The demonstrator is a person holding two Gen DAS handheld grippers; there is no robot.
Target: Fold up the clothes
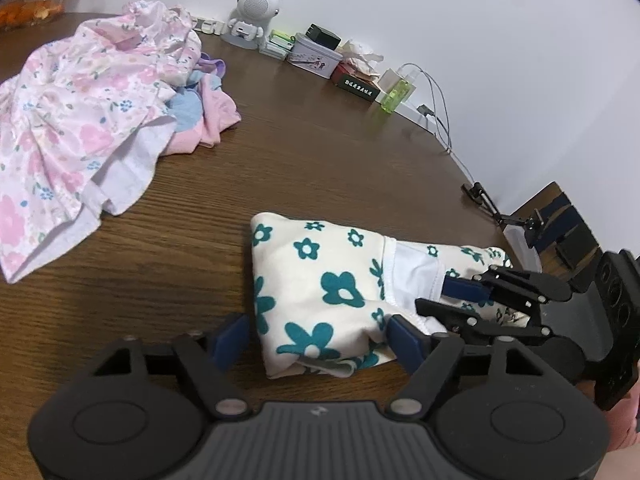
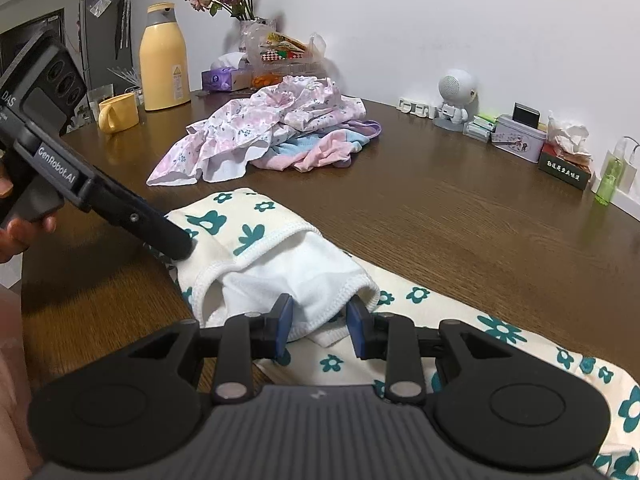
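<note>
Both claws open: right claw (image 2: 319, 330) straddling white inner hem of cream teal-flower garment (image 1: 320, 292) on wood surface (image 2: 440, 216), left claw (image 1: 316, 340) at its folded end w/ nothing gripped.

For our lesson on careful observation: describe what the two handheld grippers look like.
Both the left gripper and the right gripper are matte black, with ribbed grey centre bodies, round side discs, jointed linkage arms with silver pins, and blue pads on the fingers. White "GenRobot.AI" and "DAS" lettering marks the left one's body.
</note>
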